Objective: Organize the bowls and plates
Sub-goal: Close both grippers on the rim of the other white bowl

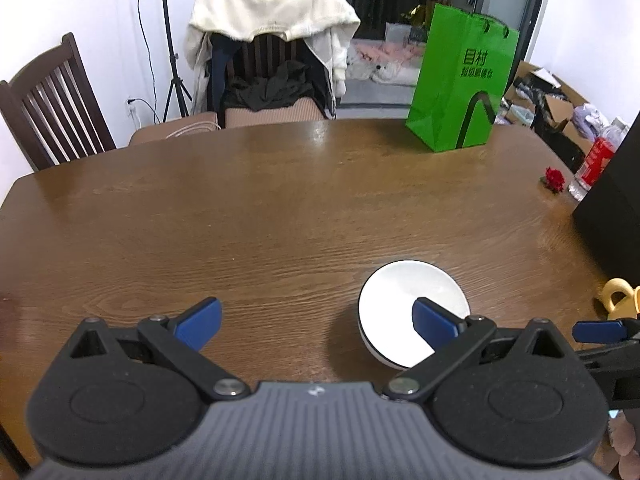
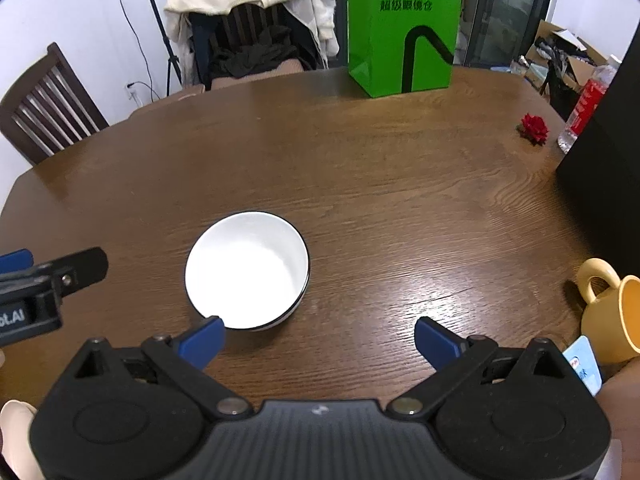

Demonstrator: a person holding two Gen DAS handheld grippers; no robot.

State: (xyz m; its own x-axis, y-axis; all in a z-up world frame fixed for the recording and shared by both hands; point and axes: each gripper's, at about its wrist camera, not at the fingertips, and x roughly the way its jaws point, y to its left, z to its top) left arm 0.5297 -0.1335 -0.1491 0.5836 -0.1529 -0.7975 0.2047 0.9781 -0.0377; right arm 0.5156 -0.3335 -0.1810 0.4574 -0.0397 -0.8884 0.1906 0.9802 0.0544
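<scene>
Now both grippers, left [image 1: 316, 320] and right [image 2: 318, 340], gape wide, holding nothing. Bowl [image 2: 247, 270] sits upright on the bench [image 2: 380, 200], behind the left gripper's right fingertip, just ahead-left of the right gripper.

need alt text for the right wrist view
An empty white bowl sits on a brown wooden table, just ahead of the open right gripper. A yellow mug lies at right; a green bag stands at the far edge.
</scene>
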